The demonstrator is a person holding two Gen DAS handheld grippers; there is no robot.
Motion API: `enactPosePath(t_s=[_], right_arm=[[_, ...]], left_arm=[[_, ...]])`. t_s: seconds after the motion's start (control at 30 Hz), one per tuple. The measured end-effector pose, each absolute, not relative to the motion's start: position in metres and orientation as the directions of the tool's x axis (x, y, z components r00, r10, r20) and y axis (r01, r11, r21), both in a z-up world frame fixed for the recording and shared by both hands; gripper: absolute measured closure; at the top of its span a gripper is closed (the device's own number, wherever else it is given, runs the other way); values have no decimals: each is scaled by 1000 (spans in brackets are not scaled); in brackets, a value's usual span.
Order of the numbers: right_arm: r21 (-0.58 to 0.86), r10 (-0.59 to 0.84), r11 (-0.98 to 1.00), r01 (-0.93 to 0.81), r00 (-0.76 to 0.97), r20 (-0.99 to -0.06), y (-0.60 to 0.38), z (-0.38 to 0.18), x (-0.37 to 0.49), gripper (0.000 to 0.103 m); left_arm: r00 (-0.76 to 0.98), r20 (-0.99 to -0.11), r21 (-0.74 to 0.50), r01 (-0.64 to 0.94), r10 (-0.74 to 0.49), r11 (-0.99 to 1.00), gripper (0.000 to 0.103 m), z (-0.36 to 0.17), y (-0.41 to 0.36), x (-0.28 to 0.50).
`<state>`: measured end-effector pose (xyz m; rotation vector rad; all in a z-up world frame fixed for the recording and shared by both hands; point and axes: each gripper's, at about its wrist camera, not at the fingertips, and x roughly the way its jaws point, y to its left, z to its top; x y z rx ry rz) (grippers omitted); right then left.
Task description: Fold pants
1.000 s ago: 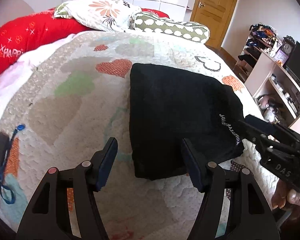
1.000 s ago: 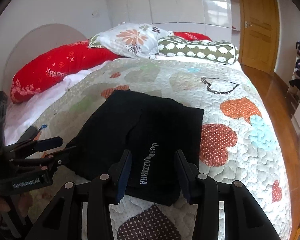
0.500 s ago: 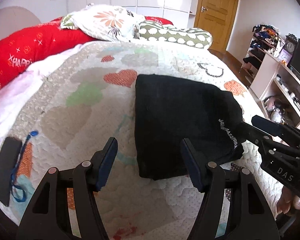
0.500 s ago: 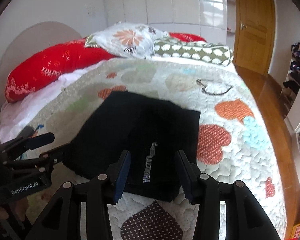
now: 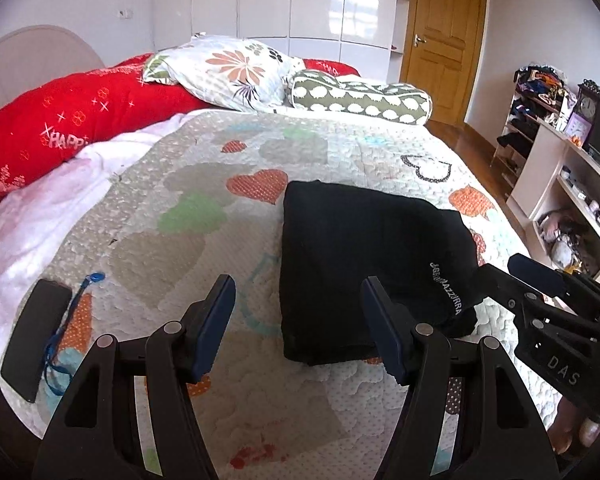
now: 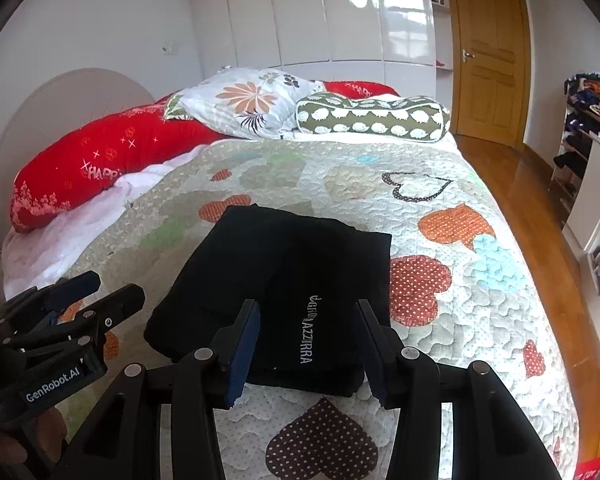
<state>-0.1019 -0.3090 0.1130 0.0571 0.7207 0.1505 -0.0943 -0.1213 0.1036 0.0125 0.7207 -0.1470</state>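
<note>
L to R, as we hold the rig over the bed: a black phone (image 5: 34, 336) w/ blue lanyard lies flat on the heart-print quilt (image 5: 172, 256) near the bed's left edge. Our left claw (image 5: 298, 326) hangs above bare quilt, jaws apart, nothing between them — its right pad sits just in front of the near-left corner of the pants (image 5: 364, 256). The pants are black, folded into a compact rectangle, lying flat mid-bed w/ white lettering along the near right edge. Our right claw (image 6: 308, 354) hovers over that near edge, jaws parted and clear of the cloth — no grip. Far end of bed: red bolster (image 6: 100, 168), floral pillow (image 6: 244, 104), green patterned bolster (image 6: 372, 118). Far right: wooden door (image 6: 488, 60).
</note>
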Motion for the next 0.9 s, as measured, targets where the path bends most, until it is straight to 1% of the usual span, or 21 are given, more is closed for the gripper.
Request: enactPosePath(t_s=[0.23,0.9], right_arm=[[129,157,987,-96,747,-646,-314,117,-107,56],[108,132,991,-81,742,-657,-311,115,-104,56]], left_arm=[[747,-654,-24,139,-121,990,37,107,-126,-100],[761,-641,5,138,-103,990,37,108,-133,-104]])
